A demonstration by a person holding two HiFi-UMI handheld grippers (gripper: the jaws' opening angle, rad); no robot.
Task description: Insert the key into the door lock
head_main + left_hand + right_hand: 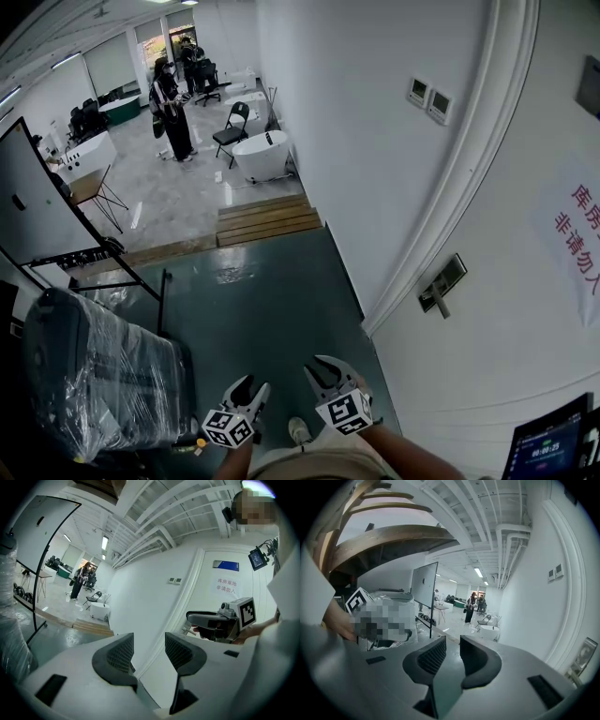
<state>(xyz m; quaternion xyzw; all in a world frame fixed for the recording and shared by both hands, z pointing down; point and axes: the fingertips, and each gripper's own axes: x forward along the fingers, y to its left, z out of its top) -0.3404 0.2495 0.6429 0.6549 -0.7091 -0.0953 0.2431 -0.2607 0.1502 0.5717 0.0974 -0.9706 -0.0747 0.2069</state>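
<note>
The white door point(506, 309) fills the right side of the head view, and its metal handle and lock point(441, 284) sit at mid height. I see no key in any view. Low in that view, over the dark floor, my left gripper point(251, 386) is open and holds nothing. Beside it my right gripper point(326, 367) is open too. In the left gripper view the left gripper point(149, 641) points toward the door frame, with the right gripper's body point(220, 620) off to the right. The right gripper point(453, 641) has a narrow empty gap; the handle point(582, 655) shows far right.
A plastic-wrapped machine point(94, 375) stands close on the left, with a whiteboard on a stand point(37, 206) behind it. Wooden steps point(267, 218) lead up to a lighter floor with a white tub point(262, 155), chairs and people point(173, 108). A lit screen point(548, 450) sits at bottom right.
</note>
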